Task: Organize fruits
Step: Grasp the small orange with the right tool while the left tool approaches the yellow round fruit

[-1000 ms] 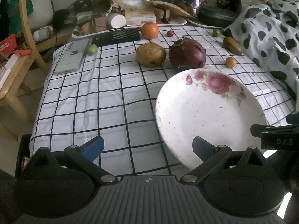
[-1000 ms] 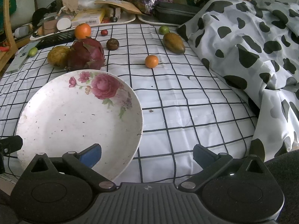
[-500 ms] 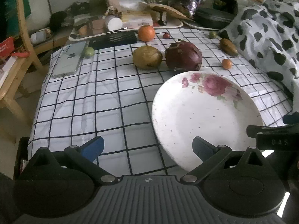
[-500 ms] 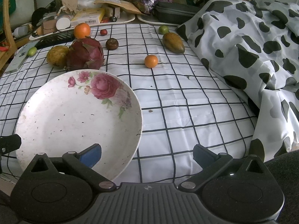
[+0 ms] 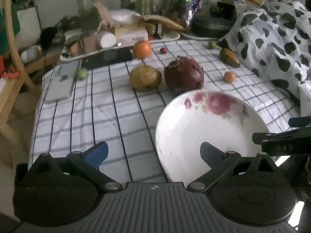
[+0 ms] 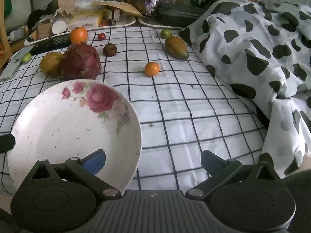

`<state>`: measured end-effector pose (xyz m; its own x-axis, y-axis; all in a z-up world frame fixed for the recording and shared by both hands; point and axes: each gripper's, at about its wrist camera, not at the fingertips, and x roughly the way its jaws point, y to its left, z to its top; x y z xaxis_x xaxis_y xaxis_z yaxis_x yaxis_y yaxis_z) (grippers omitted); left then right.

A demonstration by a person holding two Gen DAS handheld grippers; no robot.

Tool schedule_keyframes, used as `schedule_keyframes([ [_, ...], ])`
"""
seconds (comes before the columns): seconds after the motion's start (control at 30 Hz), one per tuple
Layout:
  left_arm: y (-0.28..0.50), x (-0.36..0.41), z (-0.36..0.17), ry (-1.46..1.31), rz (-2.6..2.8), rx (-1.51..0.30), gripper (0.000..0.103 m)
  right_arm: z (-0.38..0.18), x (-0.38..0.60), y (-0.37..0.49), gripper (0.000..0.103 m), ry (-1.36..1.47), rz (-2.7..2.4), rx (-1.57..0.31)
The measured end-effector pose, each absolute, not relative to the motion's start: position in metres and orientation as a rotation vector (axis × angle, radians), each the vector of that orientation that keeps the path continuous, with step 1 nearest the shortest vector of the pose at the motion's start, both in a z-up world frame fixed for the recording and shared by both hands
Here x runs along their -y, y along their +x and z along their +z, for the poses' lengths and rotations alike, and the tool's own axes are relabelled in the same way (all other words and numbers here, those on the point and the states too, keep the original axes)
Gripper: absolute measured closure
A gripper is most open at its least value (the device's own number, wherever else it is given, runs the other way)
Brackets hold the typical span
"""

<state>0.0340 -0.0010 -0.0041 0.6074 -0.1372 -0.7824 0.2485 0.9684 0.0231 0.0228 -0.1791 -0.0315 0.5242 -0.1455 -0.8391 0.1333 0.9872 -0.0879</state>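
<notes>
A white plate with pink roses (image 5: pixel 196 130) (image 6: pixel 58 124) lies on the checked cloth. Behind it sit a red dragon fruit (image 5: pixel 183 77) (image 6: pixel 80 62), a yellow-brown fruit (image 5: pixel 145 77) (image 6: pixel 51 63), a big orange (image 5: pixel 142 49) (image 6: pixel 78 35), a small orange (image 5: pixel 229 76) (image 6: pixel 152 69), a mango (image 5: pixel 229 57) (image 6: pixel 176 47), a dark round fruit (image 6: pixel 110 49), a small red fruit (image 5: pixel 163 50) and green limes (image 5: pixel 82 73) (image 6: pixel 165 33). My left gripper (image 5: pixel 153 153) is open and empty, left of the plate's near rim. My right gripper (image 6: pixel 153 159) is open and empty, its left finger over the plate's near edge.
A phone (image 5: pixel 62 81) and a black flat case (image 5: pixel 107 57) lie at the cloth's far left. Cluttered trays (image 6: pixel 81 23) line the back edge. A cow-print blanket (image 6: pixel 258 44) is heaped on the right. A wooden chair (image 5: pixel 11 58) stands at the left.
The left gripper has drifted left and slightly forward, so the fruits and plate sit further right and nearer in its view. The right gripper has barely moved. Both stay open.
</notes>
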Motion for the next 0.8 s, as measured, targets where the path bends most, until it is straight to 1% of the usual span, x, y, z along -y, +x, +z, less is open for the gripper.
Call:
schedule_keyframes([
  [0.37,0.079,-0.009,0.001,0.152,-0.275,-0.857,0.0,-0.03,0.188,0.065,0.0,-0.061,-0.134,-0.931],
  [0.6,0.11,-0.02,0.002,0.095,-0.308,-0.855,0.0,-0.028,0.209,0.098,0.0,0.027,-0.065,-0.888],
  [0.8,0.131,-0.02,0.005,0.115,-0.343,-0.835,0.0,-0.032,0.223,0.125,0.0,0.056,-0.035,-0.899],
])
